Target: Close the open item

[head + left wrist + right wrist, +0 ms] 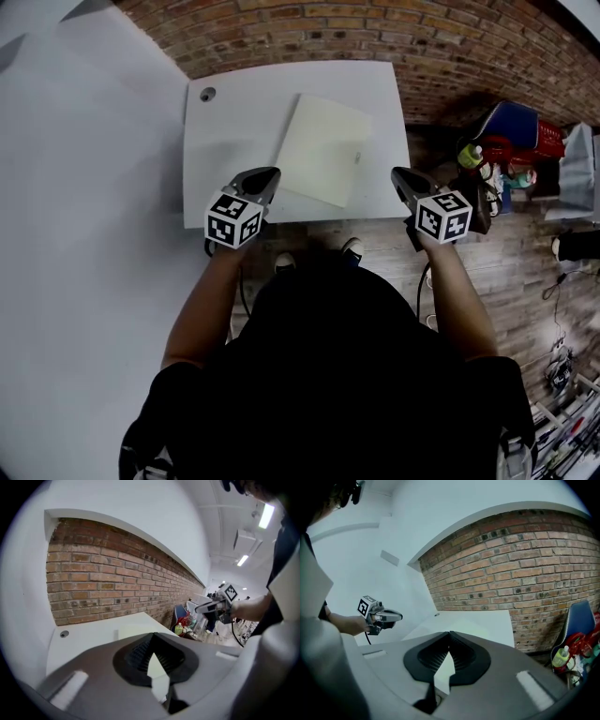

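Nearest, the left gripper (272, 175) and right gripper (397, 175) hover at the table's (230, 141) near edge. Each has its jaws pressed together on nothing, likely poised to flank the pale folder (323, 148). It lies flat and askew mid-table; whether it is shut I cannot tell. A brick wall (375, 33) stands behind, with clutter (511, 150) to the right.
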`<action>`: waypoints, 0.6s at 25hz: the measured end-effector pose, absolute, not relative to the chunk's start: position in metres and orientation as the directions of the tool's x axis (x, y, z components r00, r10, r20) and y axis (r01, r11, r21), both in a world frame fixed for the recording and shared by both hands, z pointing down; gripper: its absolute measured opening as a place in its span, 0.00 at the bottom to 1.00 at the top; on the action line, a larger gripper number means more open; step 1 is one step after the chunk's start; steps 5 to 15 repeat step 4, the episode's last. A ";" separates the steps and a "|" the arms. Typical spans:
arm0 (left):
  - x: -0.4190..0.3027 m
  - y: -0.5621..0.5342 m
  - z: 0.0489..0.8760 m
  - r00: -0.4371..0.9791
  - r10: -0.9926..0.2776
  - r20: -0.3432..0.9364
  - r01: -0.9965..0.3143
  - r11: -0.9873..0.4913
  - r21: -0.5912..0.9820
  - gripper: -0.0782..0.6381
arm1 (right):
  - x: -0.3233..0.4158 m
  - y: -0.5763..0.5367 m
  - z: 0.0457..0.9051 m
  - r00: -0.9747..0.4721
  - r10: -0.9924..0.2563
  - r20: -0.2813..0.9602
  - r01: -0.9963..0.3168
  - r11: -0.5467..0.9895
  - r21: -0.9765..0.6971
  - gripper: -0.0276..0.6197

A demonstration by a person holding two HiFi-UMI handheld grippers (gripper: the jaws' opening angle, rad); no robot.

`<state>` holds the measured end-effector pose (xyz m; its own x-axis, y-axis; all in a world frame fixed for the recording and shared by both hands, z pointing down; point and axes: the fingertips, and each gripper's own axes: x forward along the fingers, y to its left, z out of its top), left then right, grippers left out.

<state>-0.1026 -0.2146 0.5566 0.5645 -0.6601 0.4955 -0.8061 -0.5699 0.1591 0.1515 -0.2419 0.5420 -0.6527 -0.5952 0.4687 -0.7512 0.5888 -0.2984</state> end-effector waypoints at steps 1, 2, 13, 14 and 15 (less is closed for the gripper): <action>-0.104 -0.214 0.554 0.565 -0.664 0.489 -0.807 -0.569 0.159 0.11 | 0.150 -0.242 0.542 -0.653 -0.595 0.468 -0.751 0.590 -0.297 0.05; -0.106 -0.214 0.551 0.566 -0.668 0.484 -0.807 -0.569 0.159 0.11 | 0.149 -0.241 0.541 -0.653 -0.595 0.468 -0.750 0.592 -0.295 0.05; -0.110 -0.212 0.547 0.568 -0.673 0.473 -0.807 -0.569 0.158 0.11 | 0.146 -0.240 0.540 -0.654 -0.596 0.467 -0.750 0.594 -0.292 0.05; -0.110 -0.212 0.547 0.568 -0.673 0.473 -0.807 -0.569 0.158 0.11 | 0.146 -0.240 0.540 -0.654 -0.596 0.467 -0.750 0.594 -0.292 0.05; -0.110 -0.212 0.547 0.568 -0.673 0.473 -0.807 -0.569 0.158 0.11 | 0.146 -0.240 0.540 -0.654 -0.596 0.467 -0.750 0.594 -0.292 0.05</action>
